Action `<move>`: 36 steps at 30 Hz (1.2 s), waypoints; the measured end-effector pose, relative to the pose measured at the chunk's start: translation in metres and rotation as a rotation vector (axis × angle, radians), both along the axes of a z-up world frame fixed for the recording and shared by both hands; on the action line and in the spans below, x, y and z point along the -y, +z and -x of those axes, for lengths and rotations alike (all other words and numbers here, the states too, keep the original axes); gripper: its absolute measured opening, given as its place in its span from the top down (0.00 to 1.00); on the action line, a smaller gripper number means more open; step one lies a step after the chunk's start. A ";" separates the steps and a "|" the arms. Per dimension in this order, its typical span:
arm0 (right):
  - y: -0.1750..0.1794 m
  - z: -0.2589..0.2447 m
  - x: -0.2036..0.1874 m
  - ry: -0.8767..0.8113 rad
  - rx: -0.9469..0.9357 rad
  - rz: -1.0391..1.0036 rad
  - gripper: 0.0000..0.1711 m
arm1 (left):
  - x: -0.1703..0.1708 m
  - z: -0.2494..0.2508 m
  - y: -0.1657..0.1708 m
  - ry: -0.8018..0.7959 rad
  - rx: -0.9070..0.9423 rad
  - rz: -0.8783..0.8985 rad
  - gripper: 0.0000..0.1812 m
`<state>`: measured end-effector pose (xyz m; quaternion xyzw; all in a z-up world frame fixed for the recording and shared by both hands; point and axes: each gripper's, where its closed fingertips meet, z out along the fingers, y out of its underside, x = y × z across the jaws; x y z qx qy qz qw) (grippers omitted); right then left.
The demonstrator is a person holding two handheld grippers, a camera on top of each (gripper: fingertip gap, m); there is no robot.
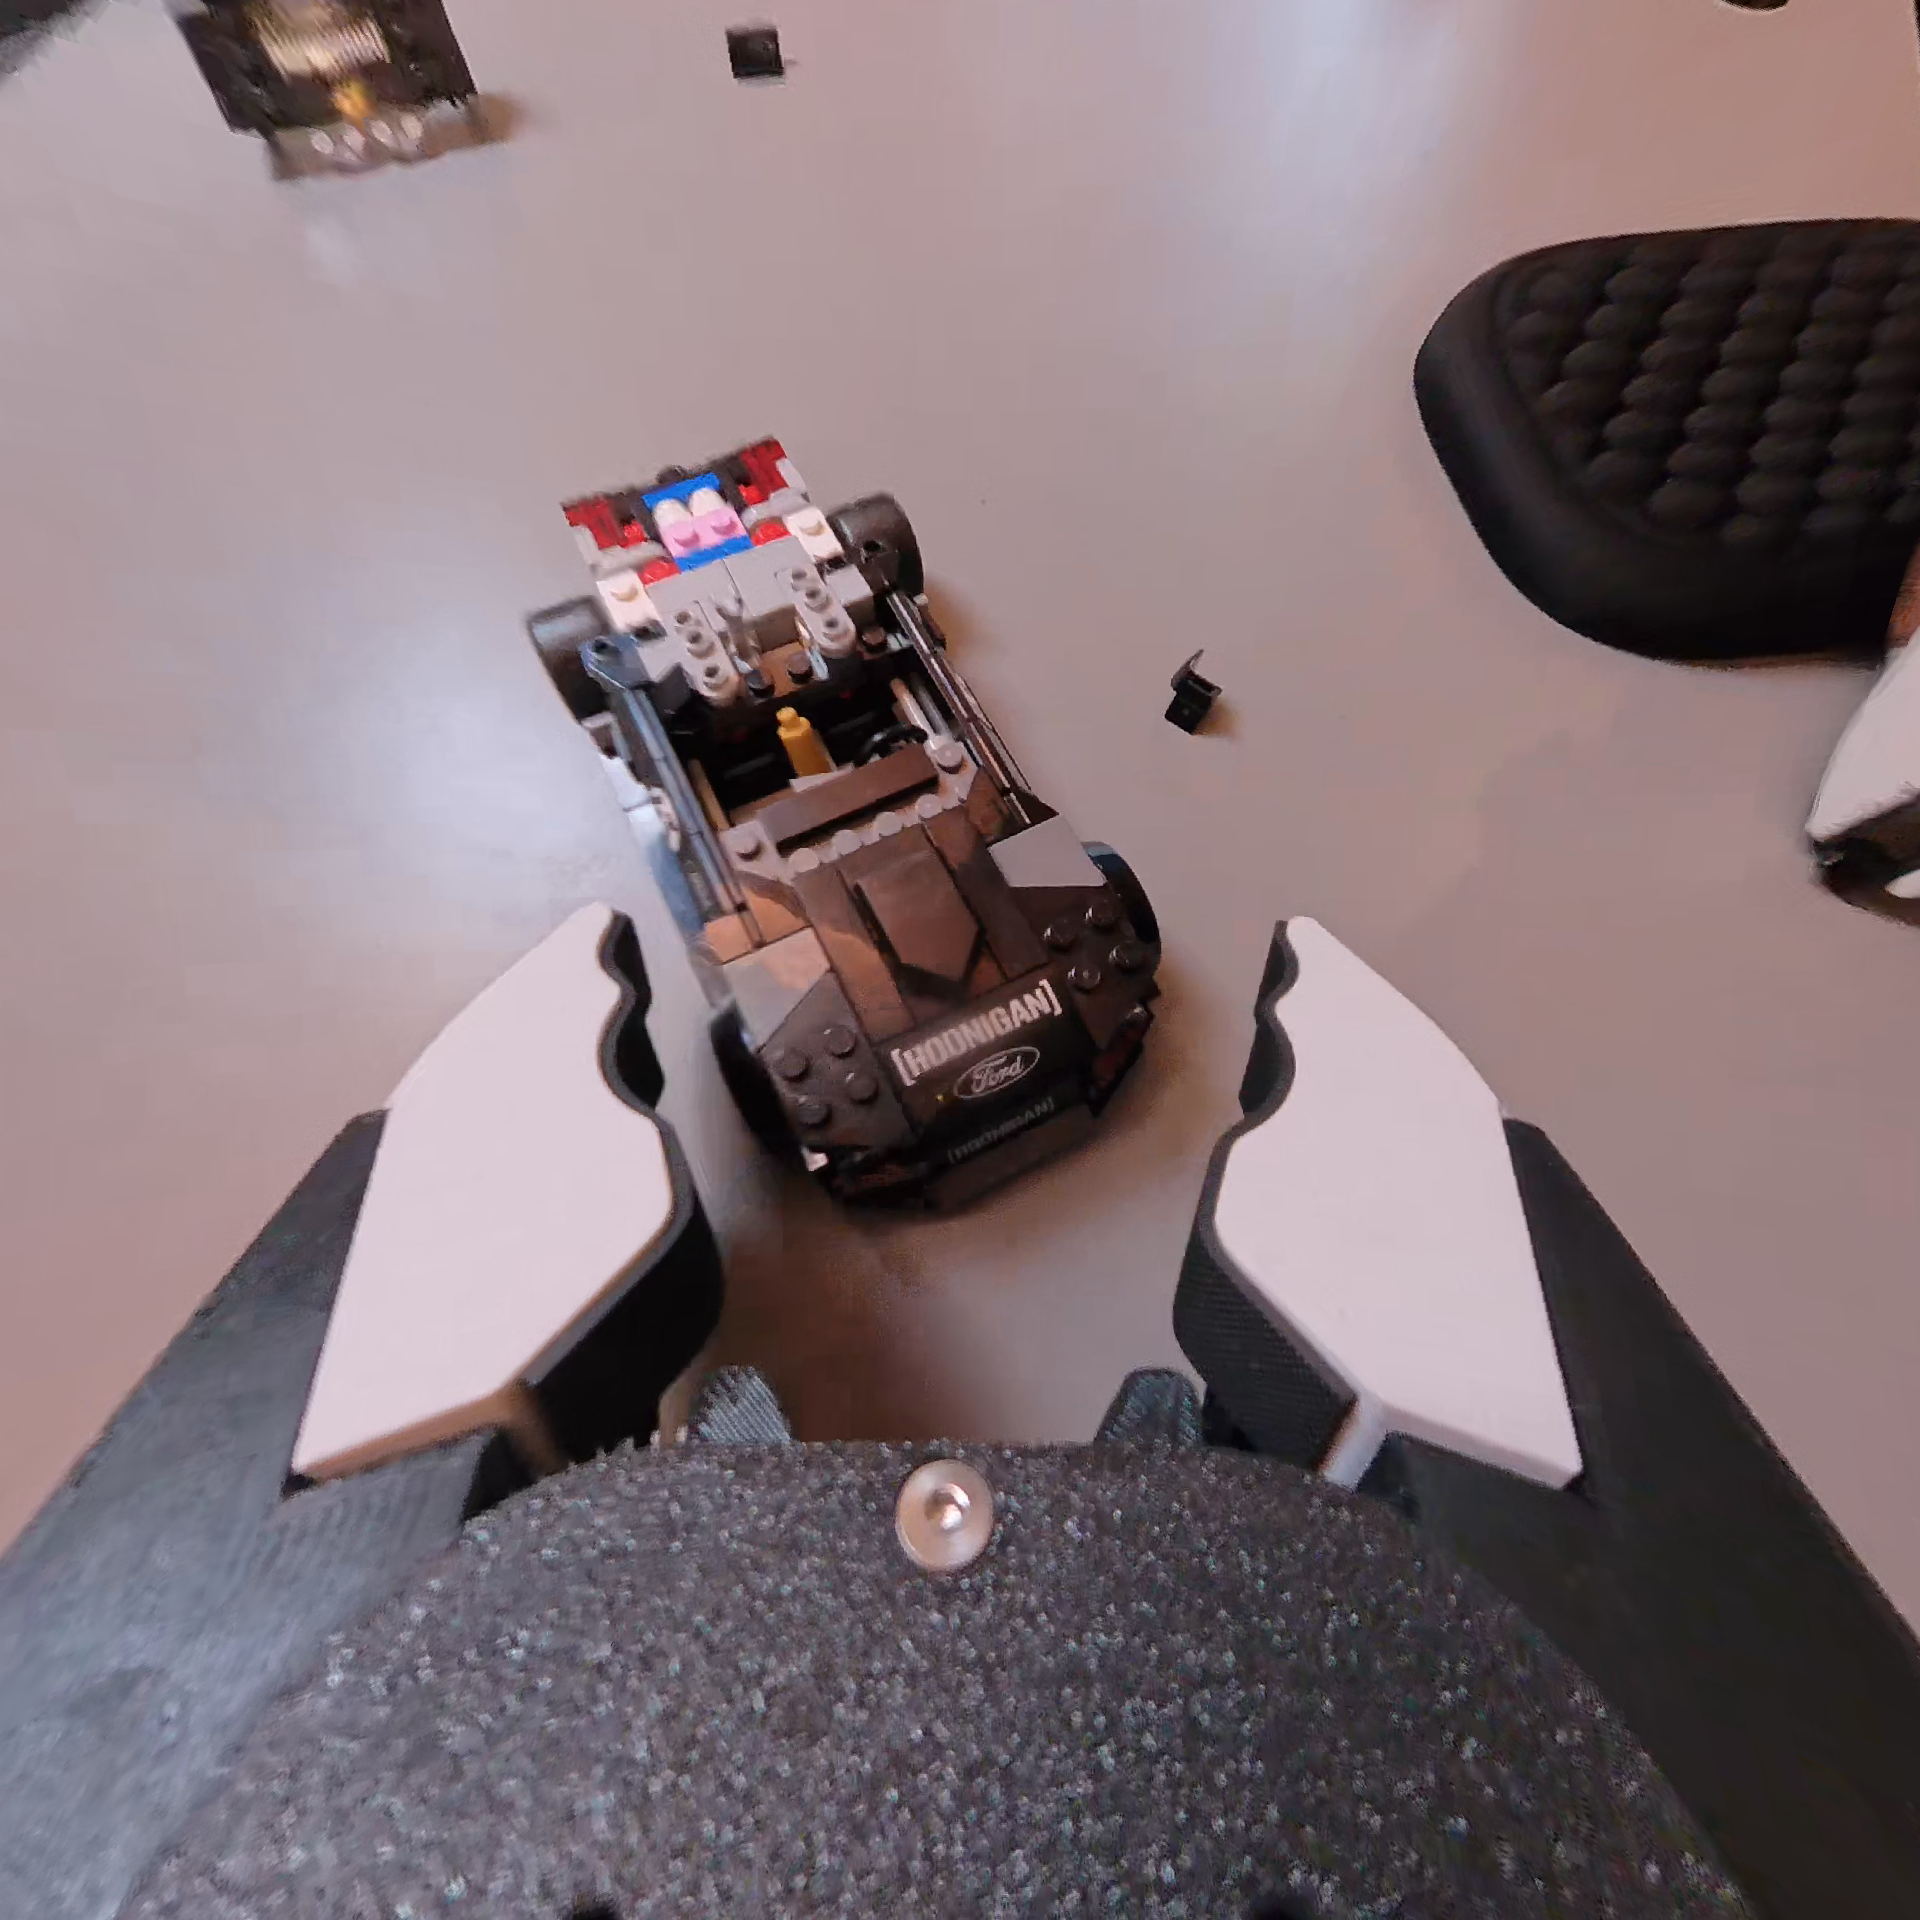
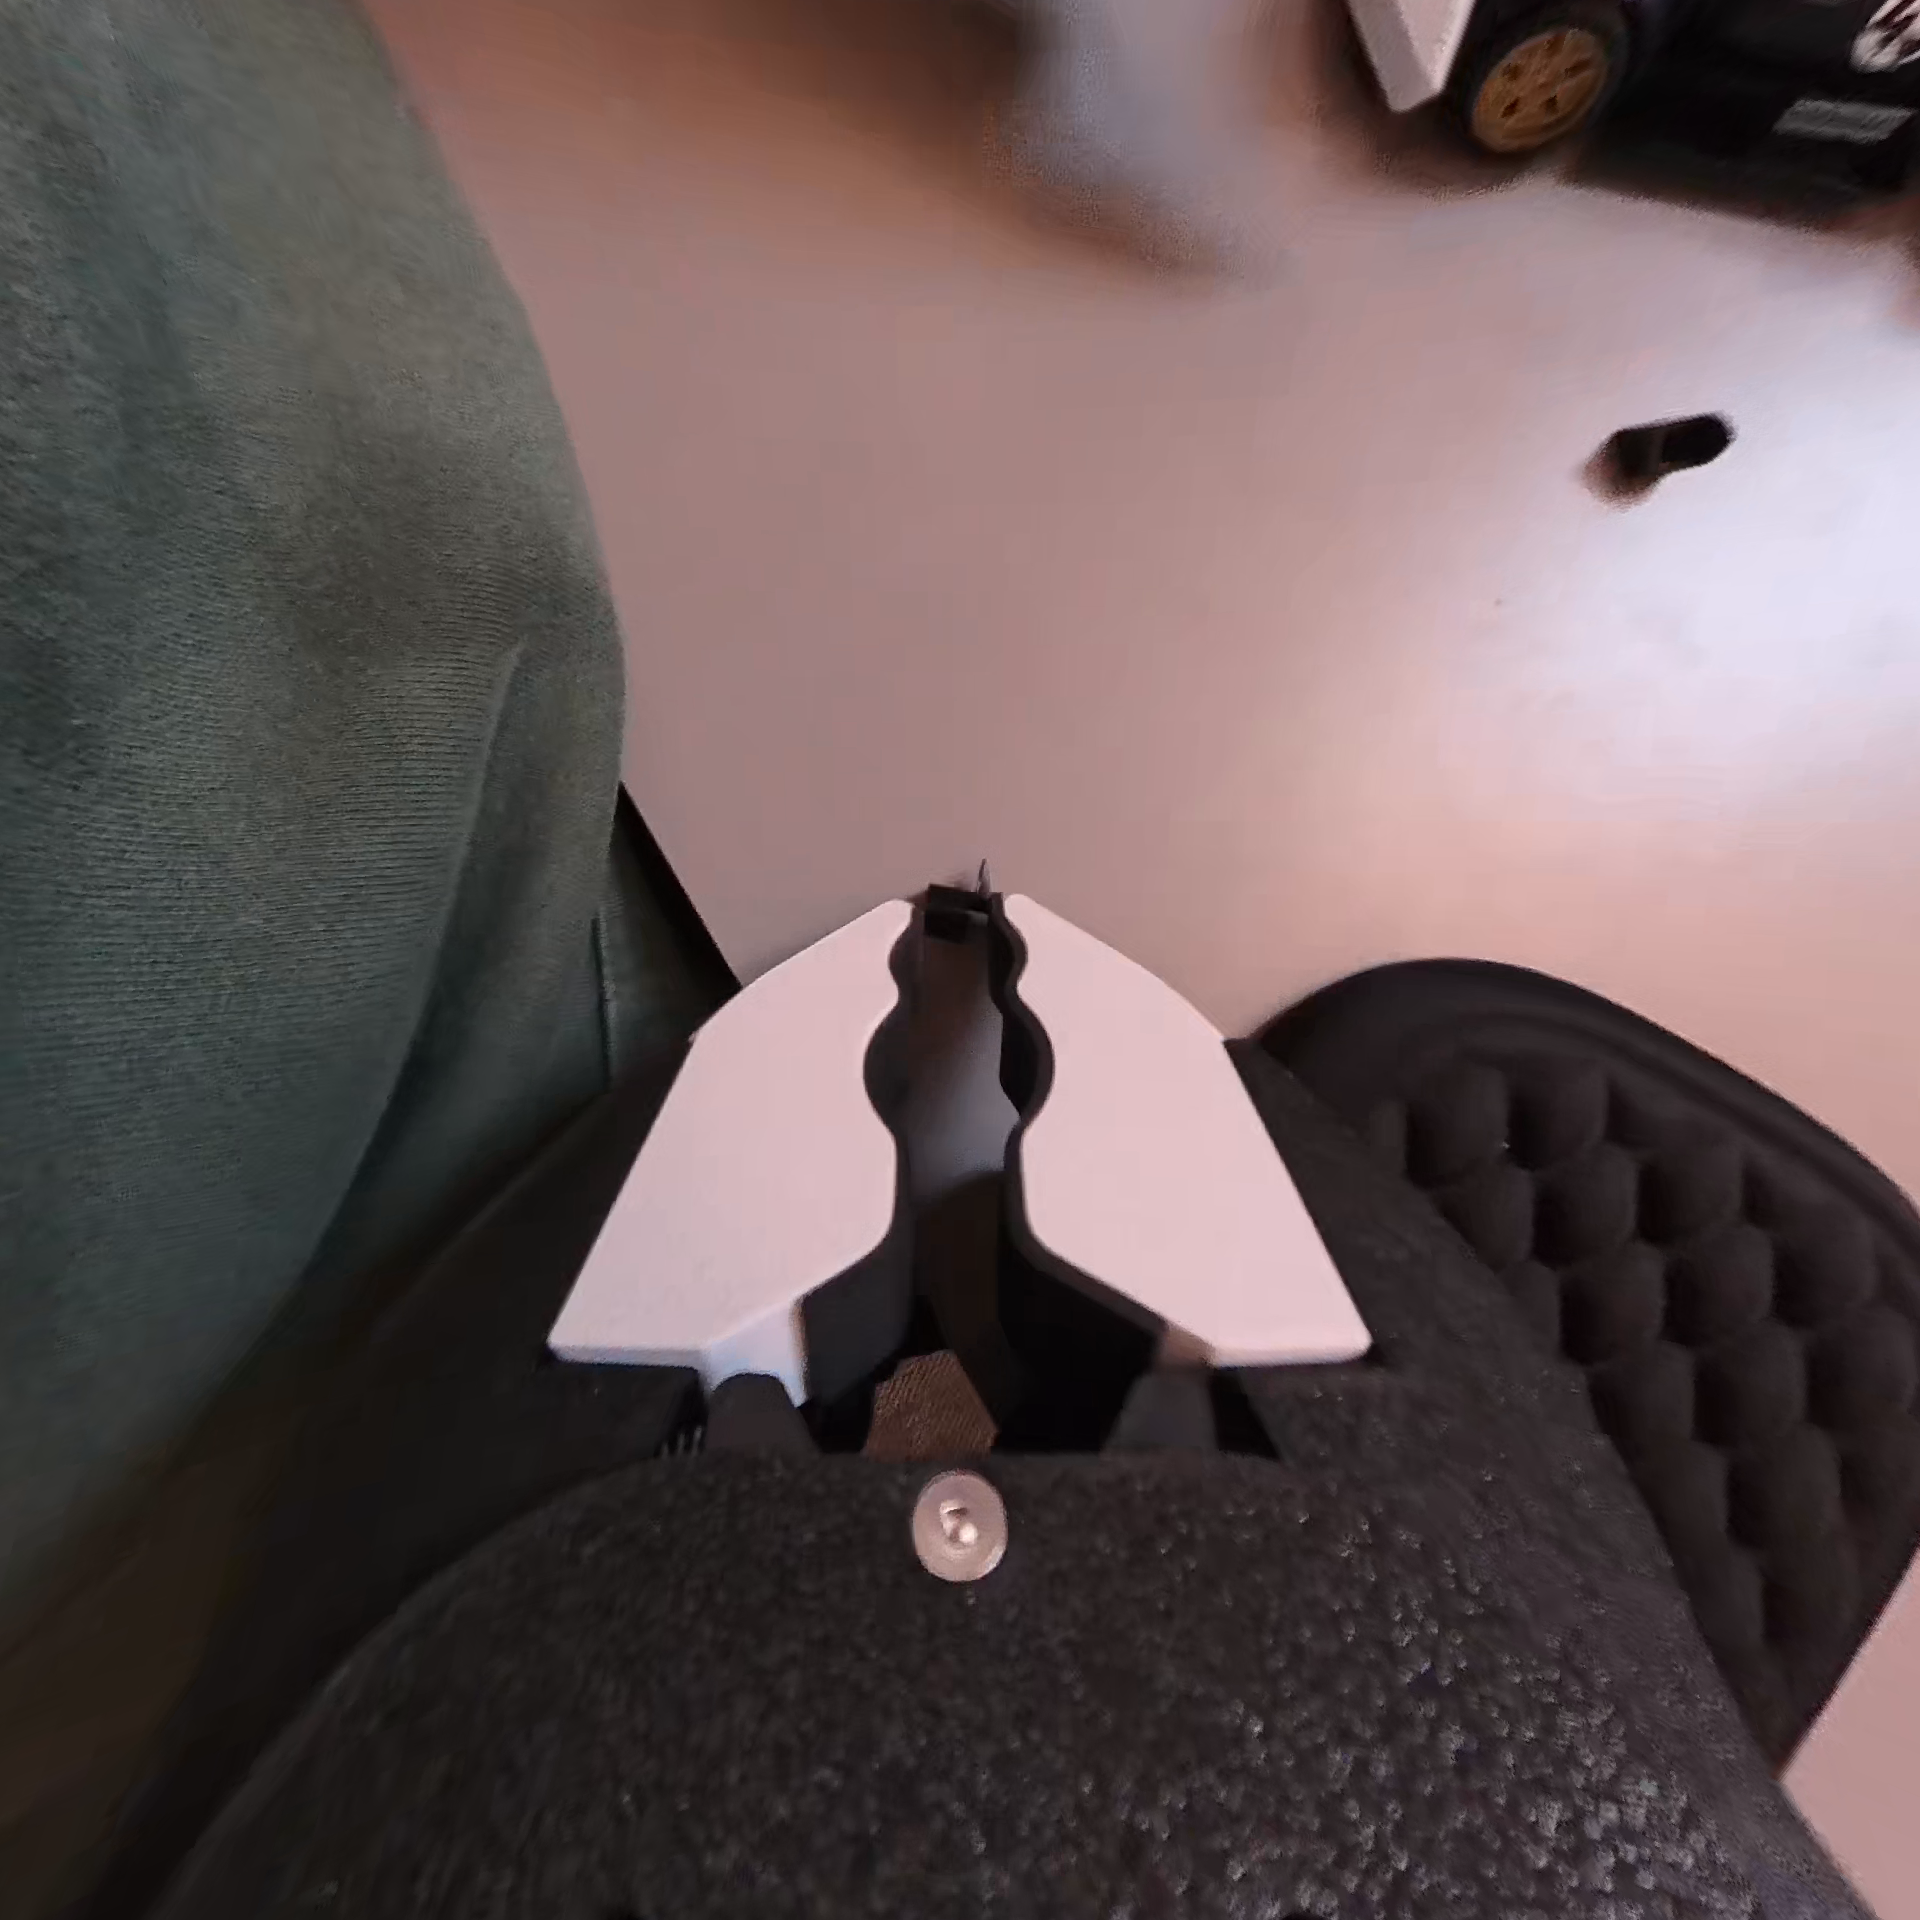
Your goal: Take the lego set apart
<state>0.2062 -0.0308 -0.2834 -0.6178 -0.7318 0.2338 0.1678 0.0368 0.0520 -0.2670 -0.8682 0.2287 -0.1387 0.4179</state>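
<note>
I am hovering my left tongs spread around the black lego car's nose at twelve o'clock, roofless yet mostly assembled; my right tongs are pinching a tiny black piece.

We see a pale grey table, smooth and glossy. Centre of the left wrist view: a partly stripped lego car sits on it on its wheels. Right of the car, a small loose black piece. Top centre, another small black piece. Upper left, a dark built section, blurred. Right edge, a black quilted pad lies flat on the table.
</note>
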 end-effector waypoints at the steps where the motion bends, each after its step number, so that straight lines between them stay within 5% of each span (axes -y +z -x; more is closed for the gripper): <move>1: 0.004 0.004 -0.003 -0.010 -0.033 -0.016 0.93 | 0.001 0.003 0.007 -0.001 -0.007 -0.022 0.40; 5: 0.045 0.038 -0.028 -0.065 -0.283 -0.119 0.93 | 0.010 -0.001 0.049 -0.052 0.100 -0.129 0.62; 9: 0.085 0.084 -0.046 -0.018 -0.536 -0.287 0.93 | 0.030 -0.031 0.075 -0.174 0.426 -0.093 0.82; 15: 0.102 0.129 -0.040 0.225 -0.660 -0.497 0.93 | 0.037 -0.041 0.088 -0.223 0.840 0.052 0.89; 22: 0.095 0.141 -0.045 0.310 -0.634 -0.505 0.93 | 0.037 -0.036 0.087 -0.230 0.903 0.088 0.92; 29: 0.098 0.143 -0.039 0.289 -0.667 -0.285 0.94 | 0.040 -0.037 0.089 -0.271 0.820 0.018 0.96; 36: 0.113 0.148 -0.044 0.159 -0.753 -0.133 0.94 | 0.033 -0.030 0.105 -0.228 1.077 0.014 0.96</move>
